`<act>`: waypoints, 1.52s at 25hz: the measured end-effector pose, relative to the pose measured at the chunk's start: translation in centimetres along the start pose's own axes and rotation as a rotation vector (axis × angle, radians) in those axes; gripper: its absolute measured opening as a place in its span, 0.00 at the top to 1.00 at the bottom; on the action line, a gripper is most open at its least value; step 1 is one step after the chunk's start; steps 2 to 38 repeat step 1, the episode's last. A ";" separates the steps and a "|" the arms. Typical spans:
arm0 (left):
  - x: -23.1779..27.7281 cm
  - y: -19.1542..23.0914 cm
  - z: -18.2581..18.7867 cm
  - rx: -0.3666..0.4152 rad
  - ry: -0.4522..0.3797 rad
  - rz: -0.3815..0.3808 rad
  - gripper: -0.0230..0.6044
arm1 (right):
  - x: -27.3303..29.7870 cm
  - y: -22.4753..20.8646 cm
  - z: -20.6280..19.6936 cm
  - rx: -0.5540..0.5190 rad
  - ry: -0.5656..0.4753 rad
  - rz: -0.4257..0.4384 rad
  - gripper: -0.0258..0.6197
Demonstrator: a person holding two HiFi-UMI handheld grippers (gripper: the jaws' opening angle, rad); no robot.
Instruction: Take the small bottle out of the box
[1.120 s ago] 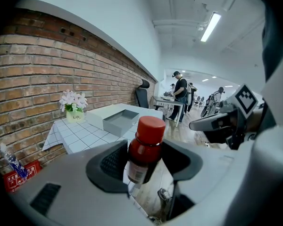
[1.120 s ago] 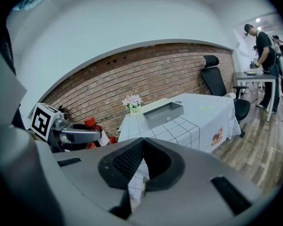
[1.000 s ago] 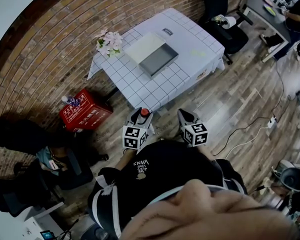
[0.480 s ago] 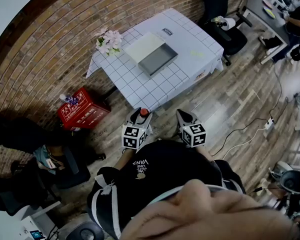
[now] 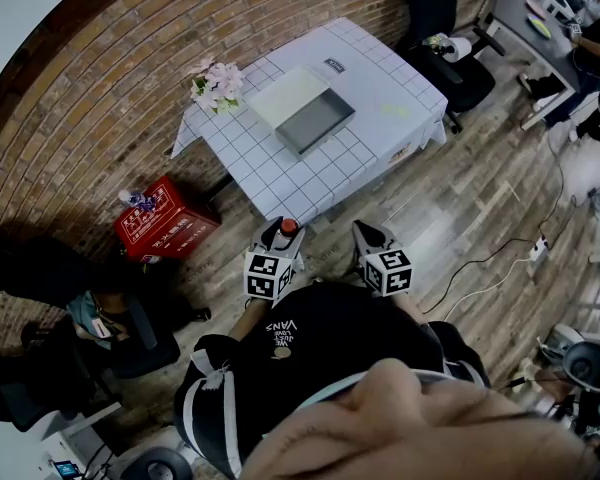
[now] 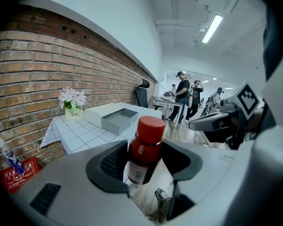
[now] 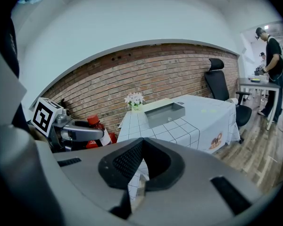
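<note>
Left hand-held gripper [image 6: 145, 160]: jaws clamped on the small bottle, same grip as a second ago.
Small bottle [image 6: 144, 145]: red with a red cap, held out of the box, above the floor short of the worktop's [image 5: 380, 78] near edge; not shifted.
Box [image 5: 292, 140]: grey, open, mid-worktop toward the brick-wall edge; unmoved.
Right hand-held gripper [image 7: 141, 164]: jaws together, nothing between them; unchanged.

There are one left tool [image 5: 282, 236], one right tool [image 5: 368, 234], one small bottle [image 6: 144, 145], one box [image 5: 315, 116], one table [image 5: 380, 78] and one flower pot [image 5: 217, 85].
</note>
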State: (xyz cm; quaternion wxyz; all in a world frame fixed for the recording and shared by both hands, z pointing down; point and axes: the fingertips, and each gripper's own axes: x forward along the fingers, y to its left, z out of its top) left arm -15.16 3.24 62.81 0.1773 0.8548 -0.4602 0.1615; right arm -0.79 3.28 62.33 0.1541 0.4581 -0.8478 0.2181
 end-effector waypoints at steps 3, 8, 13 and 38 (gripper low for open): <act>0.1 0.0 0.0 0.001 0.001 0.000 0.60 | 0.1 -0.1 0.0 0.001 -0.001 0.001 0.96; 0.1 0.0 0.0 0.001 0.001 0.000 0.60 | 0.1 -0.1 0.0 0.001 -0.001 0.001 0.96; 0.1 0.0 0.0 0.001 0.001 0.000 0.60 | 0.1 -0.1 0.0 0.001 -0.001 0.001 0.96; 0.1 0.0 0.0 0.001 0.001 0.000 0.60 | 0.1 -0.1 0.0 0.001 -0.001 0.001 0.96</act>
